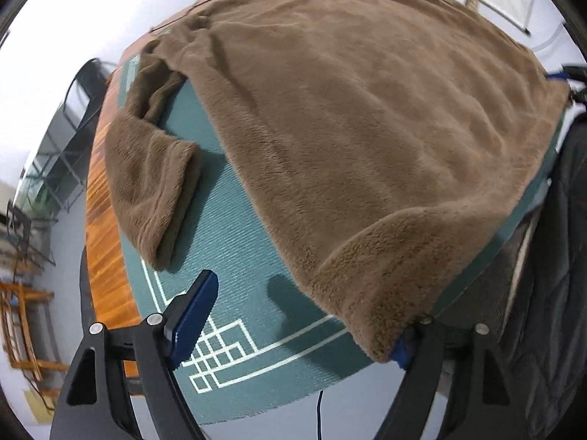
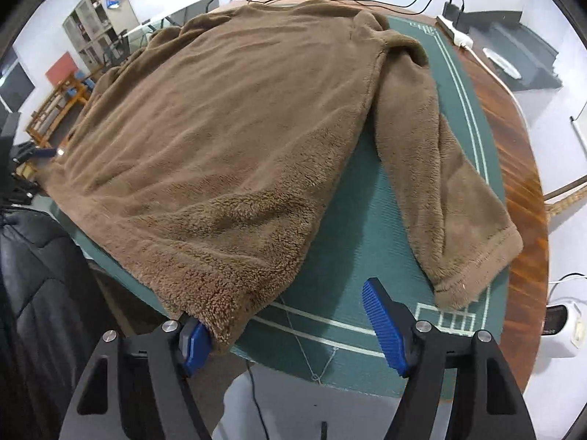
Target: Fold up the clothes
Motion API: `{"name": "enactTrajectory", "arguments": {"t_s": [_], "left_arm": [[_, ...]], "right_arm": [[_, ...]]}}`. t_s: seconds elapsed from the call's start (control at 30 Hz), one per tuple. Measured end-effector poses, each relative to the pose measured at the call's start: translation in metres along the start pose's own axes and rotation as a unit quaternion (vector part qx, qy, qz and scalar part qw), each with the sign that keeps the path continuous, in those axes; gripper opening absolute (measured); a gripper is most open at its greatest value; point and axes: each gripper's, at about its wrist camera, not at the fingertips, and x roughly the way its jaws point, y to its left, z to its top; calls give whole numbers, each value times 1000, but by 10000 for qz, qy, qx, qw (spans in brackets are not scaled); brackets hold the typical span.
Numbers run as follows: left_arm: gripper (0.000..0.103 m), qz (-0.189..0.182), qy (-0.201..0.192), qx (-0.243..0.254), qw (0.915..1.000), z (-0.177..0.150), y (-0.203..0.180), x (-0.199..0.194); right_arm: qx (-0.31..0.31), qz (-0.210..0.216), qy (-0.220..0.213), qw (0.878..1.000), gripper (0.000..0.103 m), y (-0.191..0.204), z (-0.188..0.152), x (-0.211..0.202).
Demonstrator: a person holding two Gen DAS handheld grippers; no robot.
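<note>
My left tool (image 1: pixel 297 324) and right tool (image 2: pixel 291 324) both stand wide, pointing steeply down over the near edge of the desk (image 2: pixel 521 154), each at one bottom corner of the sweater (image 1: pixel 367 128). Neither holds anything: the hem corner only brushes against the inner pad of each, while the outer pad stands clear over the green mat (image 1: pixel 234 242). The sweater lies flat on that mat, spread across most of it, with its hem toward me and hanging slightly past the mat's near edge, and its collar end at the far side, so its long axis runs straight away from me. The left sleeve (image 1: pixel 150 179) lies angled out from the shoulder, its cuff toward me, apart from the body; the right sleeve (image 2: pixel 440 168) runs down alongside the body, its cuff (image 2: pixel 473 275) close to the mat's near right corner. I judge the step in hand to be taking the hem at both corners for the first fold. To do it well I should slide each tool sideways so the corner sits fully between the pads, push deep enough to catch both layers of the thick fleece, and close both together. I should keep the two grips level so that the hem stays straight and the fold lands square across the long axis. The pile is bulky, so a shallow pinch may slip.
</note>
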Motion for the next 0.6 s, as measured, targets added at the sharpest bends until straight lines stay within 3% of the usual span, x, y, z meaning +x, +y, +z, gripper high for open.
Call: {"name": "enactTrajectory", "arguments": {"t_s": [0.17, 0.3, 0.47, 0.6], "left_arm": [[83, -64, 73, 711, 9974, 11, -14, -5], [83, -320, 70, 795, 9963, 18, -14, -10], [83, -602, -65, 402, 9974, 25, 4, -26], [83, -879, -448, -512, 9938, 48, 29, -36]], "right_arm": [[-68, 461, -39, 9989, 75, -5, 12, -15], [-65, 592, 73, 9982, 75, -1, 3, -20], [-257, 792, 415, 9957, 75, 9, -13, -14], [-316, 685, 334, 9966, 75, 16, -14, -19]]}}
